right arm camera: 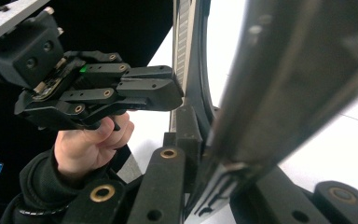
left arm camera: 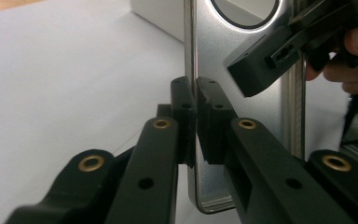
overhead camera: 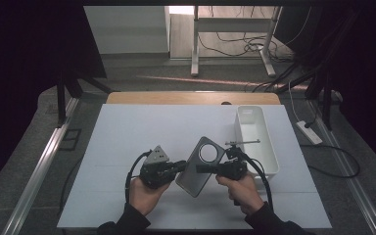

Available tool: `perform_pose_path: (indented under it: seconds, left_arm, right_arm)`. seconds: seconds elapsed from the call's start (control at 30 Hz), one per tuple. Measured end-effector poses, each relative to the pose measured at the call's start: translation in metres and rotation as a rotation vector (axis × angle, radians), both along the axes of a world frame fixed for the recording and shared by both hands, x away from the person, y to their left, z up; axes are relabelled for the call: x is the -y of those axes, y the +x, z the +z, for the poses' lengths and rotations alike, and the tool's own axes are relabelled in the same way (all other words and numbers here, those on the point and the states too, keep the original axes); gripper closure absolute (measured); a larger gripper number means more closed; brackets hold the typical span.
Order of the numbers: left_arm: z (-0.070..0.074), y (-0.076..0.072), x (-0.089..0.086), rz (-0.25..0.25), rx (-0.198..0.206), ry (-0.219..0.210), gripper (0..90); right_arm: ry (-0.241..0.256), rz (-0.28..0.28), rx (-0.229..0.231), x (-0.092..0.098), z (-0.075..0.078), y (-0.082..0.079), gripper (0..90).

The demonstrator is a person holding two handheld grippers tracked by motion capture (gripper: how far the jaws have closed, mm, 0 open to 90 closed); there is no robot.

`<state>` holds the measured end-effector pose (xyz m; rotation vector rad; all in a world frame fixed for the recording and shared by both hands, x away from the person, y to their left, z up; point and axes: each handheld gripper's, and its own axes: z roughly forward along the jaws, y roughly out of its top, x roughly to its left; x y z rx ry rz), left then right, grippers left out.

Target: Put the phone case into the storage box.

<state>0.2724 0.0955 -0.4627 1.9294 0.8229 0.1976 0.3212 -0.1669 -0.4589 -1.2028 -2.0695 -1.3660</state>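
Observation:
A silver metal plate (overhead camera: 199, 169) with a round hole near its top is held tilted above the white table (overhead camera: 127, 132). My left gripper (overhead camera: 182, 166) is shut on its left edge, and my right gripper (overhead camera: 201, 169) is shut on its right side just below the hole. In the left gripper view, my left gripper (left arm camera: 196, 112) pinches the thin edge of the plate (left arm camera: 214, 51). In the right gripper view, my right gripper (right arm camera: 205, 135) clamps the blurred plate (right arm camera: 289, 84), with the left gripper (right arm camera: 179, 95) on the far edge.
A white rectangular bin (overhead camera: 269, 147) stands at the right of the table, with a thin metal tool (overhead camera: 242, 142) lying across its rim. A wooden board edge (overhead camera: 191, 98) lies beyond the table. Cables and table legs are on the floor behind.

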Motion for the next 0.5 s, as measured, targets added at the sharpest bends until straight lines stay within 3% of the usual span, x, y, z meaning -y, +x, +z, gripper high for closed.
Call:
perform_pose_path:
  seconds: [0.1,0.13,0.2,0.23,0.37,0.43,0.5]
  left_arm:
    - [0.000,0.001,-0.004,-0.032,-0.002,-0.028,72.6]
    - [0.000,0.002,-0.005,-0.041,-0.005,-0.032,61.0]
    - [-0.001,0.004,-0.009,-0.054,-0.012,-0.037,47.0]
    - [-0.001,0.005,-0.010,-0.066,-0.026,-0.044,47.0]
    - [-0.005,0.011,-0.016,-0.106,-0.086,-0.077,18.6]
    - [-0.007,0.012,-0.021,-0.122,-0.100,-0.098,16.3]
    - [-0.010,0.015,-0.027,-0.142,-0.135,-0.141,8.3]
  right_arm:
    - [-0.001,0.009,0.004,0.000,0.000,0.000,85.3]
    - [-0.005,0.011,0.016,0.001,0.000,0.000,85.3]
    - [-0.005,0.009,0.021,0.001,0.000,-0.001,85.2]
    - [-0.002,0.012,0.030,0.002,0.001,-0.001,85.2]
    - [0.019,0.023,0.064,0.005,0.003,-0.001,85.2]
    - [0.019,0.026,0.069,0.006,0.004,-0.001,85.3]
    - [0.015,0.030,0.089,0.007,0.006,-0.002,85.3]
